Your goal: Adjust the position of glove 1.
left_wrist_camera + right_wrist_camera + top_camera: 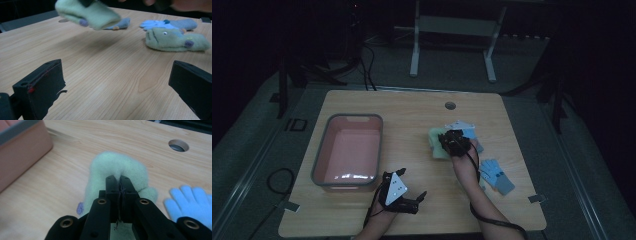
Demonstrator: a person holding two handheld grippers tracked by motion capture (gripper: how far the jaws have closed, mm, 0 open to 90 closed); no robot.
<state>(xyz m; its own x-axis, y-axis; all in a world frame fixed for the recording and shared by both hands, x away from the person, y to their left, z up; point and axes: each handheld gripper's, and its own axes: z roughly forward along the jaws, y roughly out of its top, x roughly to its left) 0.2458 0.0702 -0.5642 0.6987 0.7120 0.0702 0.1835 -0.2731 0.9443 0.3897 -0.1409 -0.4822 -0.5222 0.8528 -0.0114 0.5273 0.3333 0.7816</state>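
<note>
The table [412, 110] carried a pink bin [348, 150] at its left. The right gripper [119, 181] had its jaws clamped on a green mitten [117, 167] — lifted clear of the wood, right of the bin. The left gripper [115, 82] hung wide apart — nothing between its jaws.

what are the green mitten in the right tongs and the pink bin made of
Green mitten, pinched in the shut right tongs: looks like soft fleece or brushed knit, going by its fuzzy matte nap and blurred edges; which of the two is unclear. Pink bin: probably moulded plastic, with smooth walls, a grey rim and a slight sheen on its floor.
</note>
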